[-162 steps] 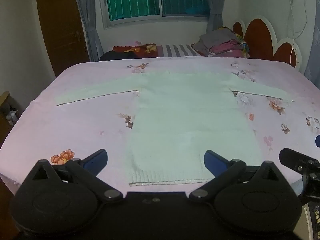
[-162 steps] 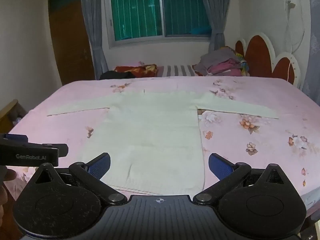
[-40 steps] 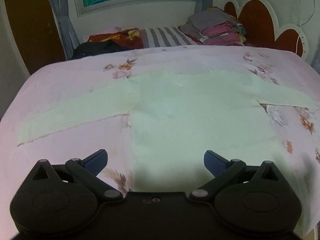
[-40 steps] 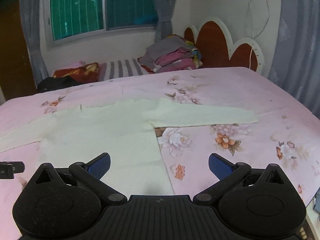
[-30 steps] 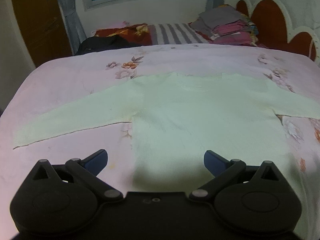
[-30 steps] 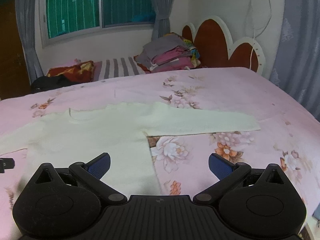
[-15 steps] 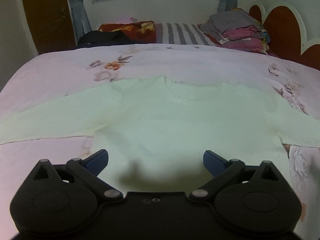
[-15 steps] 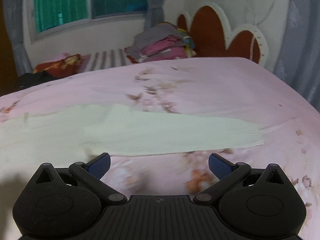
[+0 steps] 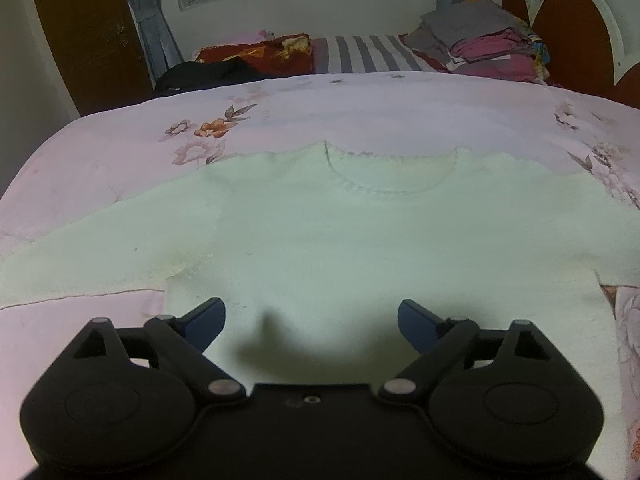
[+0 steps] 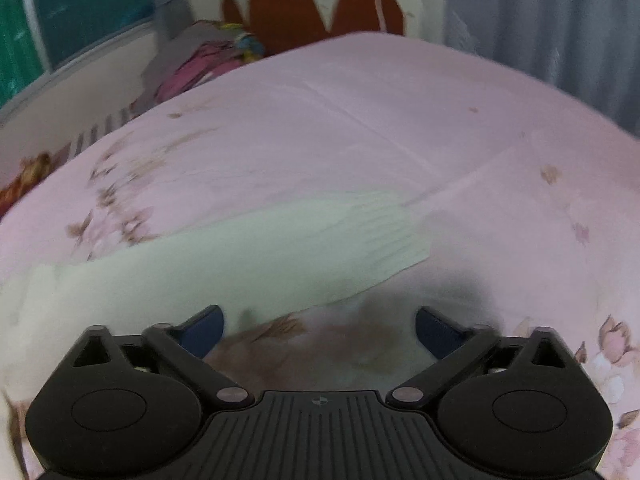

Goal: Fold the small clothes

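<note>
A pale green knitted sweater [image 9: 360, 240] lies flat on the pink floral bed, neckline [image 9: 390, 172] away from me, sleeves spread to both sides. My left gripper [image 9: 311, 320] is open and empty, low over the sweater's chest, just right of the left armpit. In the right wrist view the sweater's right sleeve [image 10: 240, 256] runs from the left to its ribbed cuff [image 10: 394, 232]. My right gripper [image 10: 319, 326] is open and empty, just in front of the sleeve's near edge, close to the cuff. This view is blurred.
The pink floral bedspread [image 9: 120, 152] covers the whole bed. A stack of folded clothes [image 9: 484, 46] and striped and red pillows [image 9: 360, 54] lie at the far edge by the red headboard [image 10: 320, 4]. A window and a wooden door [image 9: 88, 28] stand behind.
My left gripper has moved forward over the sweater toward the neckline. My right gripper has swung right and dropped toward the right sleeve's cuff. Both stayed open.
</note>
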A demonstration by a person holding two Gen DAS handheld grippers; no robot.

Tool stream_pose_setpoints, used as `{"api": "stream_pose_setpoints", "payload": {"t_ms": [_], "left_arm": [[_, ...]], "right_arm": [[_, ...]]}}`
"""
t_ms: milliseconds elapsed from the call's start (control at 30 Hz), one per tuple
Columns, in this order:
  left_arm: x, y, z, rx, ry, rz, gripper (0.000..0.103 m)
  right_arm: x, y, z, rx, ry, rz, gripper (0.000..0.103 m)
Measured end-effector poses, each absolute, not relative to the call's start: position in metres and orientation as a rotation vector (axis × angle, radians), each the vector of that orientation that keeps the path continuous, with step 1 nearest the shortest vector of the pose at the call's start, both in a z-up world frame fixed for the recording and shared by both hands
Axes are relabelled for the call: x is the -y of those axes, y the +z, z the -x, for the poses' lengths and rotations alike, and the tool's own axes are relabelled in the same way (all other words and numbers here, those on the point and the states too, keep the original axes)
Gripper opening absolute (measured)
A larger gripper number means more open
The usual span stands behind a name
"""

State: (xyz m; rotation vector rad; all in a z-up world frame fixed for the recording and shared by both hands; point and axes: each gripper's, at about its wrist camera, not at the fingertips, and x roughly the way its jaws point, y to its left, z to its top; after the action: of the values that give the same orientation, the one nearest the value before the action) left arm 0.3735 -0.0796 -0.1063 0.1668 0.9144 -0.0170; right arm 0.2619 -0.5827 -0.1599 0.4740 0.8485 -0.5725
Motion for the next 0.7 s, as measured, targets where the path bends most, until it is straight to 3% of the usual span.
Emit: {"api": "stream_pose_setpoints", "payload": {"t_ms": [33,133,200,233,267,333,367,533,700], "left_arm": [[0.079,-0.107,-0.374,-0.916,-0.014,-0.169,0.090],[0.076,-0.107,-0.376,-0.921,0.005,-0.170,0.089],[0.073,-0.107,-0.377,-0.925,0.004,-0.165,0.082],[0.071,-0.107,-0.377,-0.927,-0.005,-0.157,0.081],[0.069,-0.107,-0.378,-0.931,-0.015,-0.148,0.078],[0.067,-0.107,-0.379,-0.943,-0.019,-0.138,0.073],[0.065,-0.107,-0.380,-0.951,-0.022,-0.133,0.071],[0.058,-0.104,-0.382,-0.949,-0.029,-0.112,0.067],[0.047,-0.097,-0.382,-0.923,-0.041,-0.089,0.078]], "right_arm": [[0.590,-0.163,-0.263,-0.855,-0.583,-0.501,0.060],[0.603,-0.167,-0.265,-0.830,-0.614,-0.527,0.060],[0.606,-0.166,-0.267,-0.811,-0.606,-0.529,0.060],[0.607,-0.167,-0.268,-0.802,-0.601,-0.530,0.055],[0.606,-0.167,-0.268,-0.798,-0.602,-0.520,0.049],[0.609,-0.165,-0.268,-0.789,-0.591,-0.522,0.013],[0.611,-0.166,-0.269,-0.778,-0.572,-0.552,0.008],[0.603,-0.151,-0.265,-0.720,-0.534,-0.555,0.006],[0.563,-0.114,-0.277,-0.643,-0.416,-0.486,0.006]]}}
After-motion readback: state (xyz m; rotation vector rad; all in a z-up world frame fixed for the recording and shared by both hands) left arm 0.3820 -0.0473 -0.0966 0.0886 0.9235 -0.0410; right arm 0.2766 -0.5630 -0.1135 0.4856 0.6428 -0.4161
